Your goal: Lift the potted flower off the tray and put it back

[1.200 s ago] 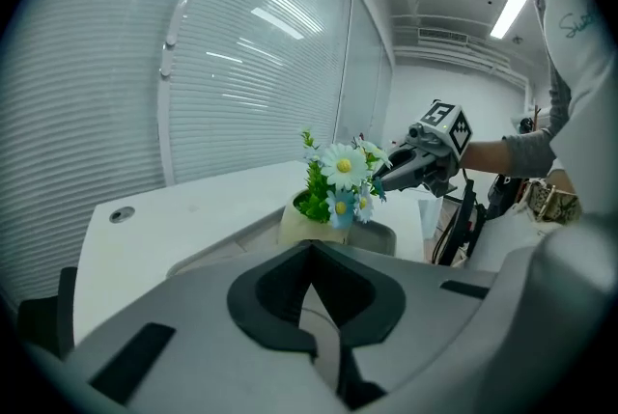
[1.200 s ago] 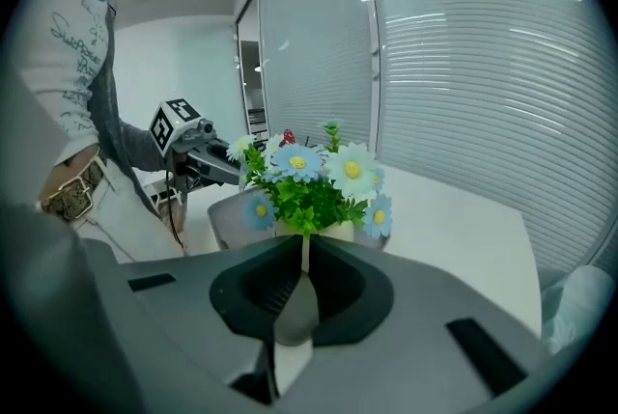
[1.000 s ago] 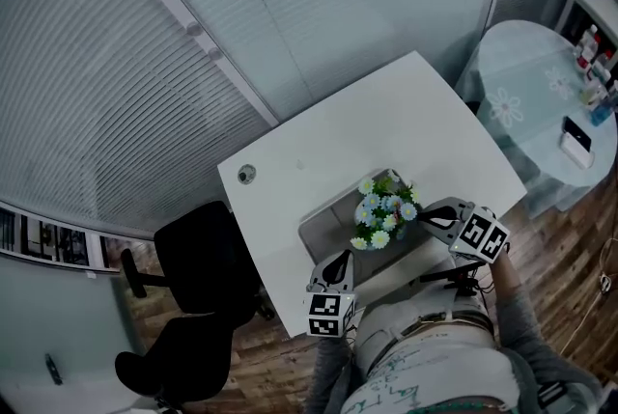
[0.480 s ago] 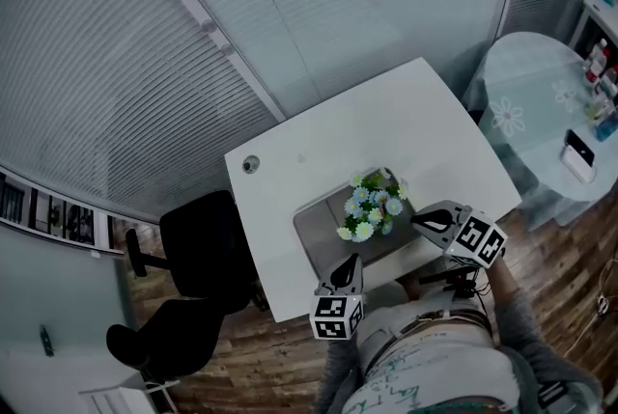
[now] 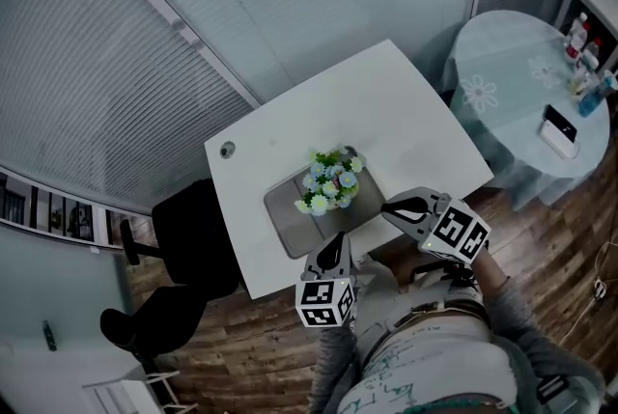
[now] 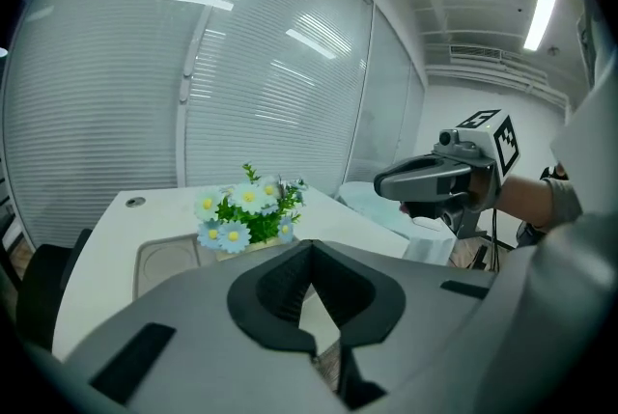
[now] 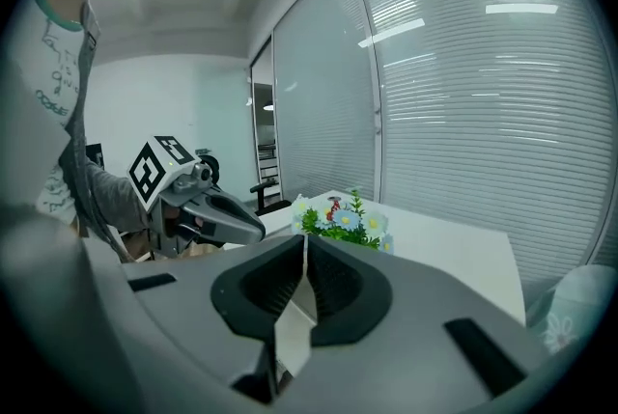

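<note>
The potted flower, white and blue daisies over green leaves, stands upright on the grey tray on the white table. My left gripper is shut and empty at the table's near edge, just short of the tray. Off the tray's right corner my right gripper hangs shut, also empty. The left gripper view has the flower and tray ahead beyond my shut left gripper, with the right gripper opposite. In the right gripper view the flower lies past my shut right gripper.
The white table stands against a wall of glass and blinds. Two black chairs sit at its left. A round table with a flowered cloth and small items is at the right. The floor is wood.
Both grippers have drawn back from the tray's sides toward the person and risen a little, staying shut. The potted flower remains on the tray.
</note>
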`<state>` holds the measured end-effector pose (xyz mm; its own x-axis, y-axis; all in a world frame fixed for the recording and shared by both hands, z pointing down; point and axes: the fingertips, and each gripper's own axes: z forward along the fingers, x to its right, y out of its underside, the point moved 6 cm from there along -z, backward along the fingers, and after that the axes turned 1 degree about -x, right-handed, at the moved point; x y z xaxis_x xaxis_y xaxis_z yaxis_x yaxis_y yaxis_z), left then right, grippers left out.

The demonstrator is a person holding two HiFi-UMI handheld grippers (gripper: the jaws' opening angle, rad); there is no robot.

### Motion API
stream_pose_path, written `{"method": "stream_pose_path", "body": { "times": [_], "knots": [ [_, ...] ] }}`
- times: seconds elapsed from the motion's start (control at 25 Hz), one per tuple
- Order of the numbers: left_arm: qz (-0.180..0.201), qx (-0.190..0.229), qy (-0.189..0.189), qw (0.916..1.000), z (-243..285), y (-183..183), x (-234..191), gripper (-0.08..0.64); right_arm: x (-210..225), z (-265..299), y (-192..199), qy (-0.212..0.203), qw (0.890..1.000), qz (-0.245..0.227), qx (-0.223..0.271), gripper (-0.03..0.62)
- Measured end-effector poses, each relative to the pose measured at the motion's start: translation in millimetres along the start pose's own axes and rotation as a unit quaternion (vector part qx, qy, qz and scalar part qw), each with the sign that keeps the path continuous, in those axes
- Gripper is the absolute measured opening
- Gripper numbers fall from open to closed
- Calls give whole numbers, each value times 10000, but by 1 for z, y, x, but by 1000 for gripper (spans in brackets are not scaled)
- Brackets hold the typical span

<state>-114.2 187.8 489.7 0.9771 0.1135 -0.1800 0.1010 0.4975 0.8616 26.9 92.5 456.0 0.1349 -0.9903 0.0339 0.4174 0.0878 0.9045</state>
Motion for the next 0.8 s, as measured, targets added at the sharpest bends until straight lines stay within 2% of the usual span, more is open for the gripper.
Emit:
{"method": "stream_pose_path", "body": {
  "times": [0.2, 0.44, 0.8],
  "knots": [
    [177, 53, -45, 9998, -8, -5, 27, 9, -17, -11, 2, -68, 9998, -131, 140, 28],
    [144, 196, -189, 9995, -24, -9, 55, 10, -39, -29, -11, -191, 9991, -154, 355, 26],
    [181, 388, -376, 9984, -52, 1, 96, 10, -74, -63, 3, -333, 9982, -378, 331, 28]
  ]
}}
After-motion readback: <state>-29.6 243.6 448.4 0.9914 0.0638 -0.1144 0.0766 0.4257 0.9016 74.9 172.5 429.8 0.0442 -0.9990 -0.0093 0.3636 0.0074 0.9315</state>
